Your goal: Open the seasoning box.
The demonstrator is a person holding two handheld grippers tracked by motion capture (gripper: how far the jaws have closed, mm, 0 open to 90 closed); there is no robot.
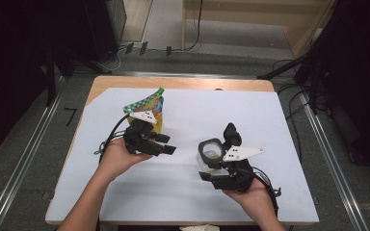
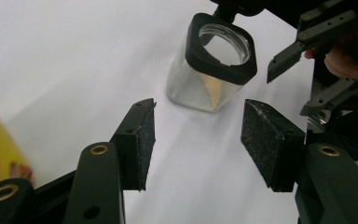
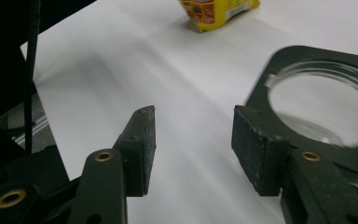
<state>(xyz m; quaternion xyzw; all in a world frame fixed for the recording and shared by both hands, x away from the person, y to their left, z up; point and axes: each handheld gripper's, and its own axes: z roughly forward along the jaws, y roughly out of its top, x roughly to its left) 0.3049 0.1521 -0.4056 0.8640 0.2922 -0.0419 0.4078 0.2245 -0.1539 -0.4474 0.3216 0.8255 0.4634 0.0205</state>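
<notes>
While my left gripper [image 2: 196,135] and right gripper [image 3: 193,144] gape empty, I should probably square up on the black-rimmed clear glass jar [image 2: 213,70].

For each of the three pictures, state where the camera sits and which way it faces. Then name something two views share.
High view: above the table, facing forward and down; forearms and hands show.
Left gripper view: on the left gripper, facing the jar; jaws open.
Right gripper view: on the right gripper, beside the jar; jaws open.
Shared: jar and yellow packet.
</notes>
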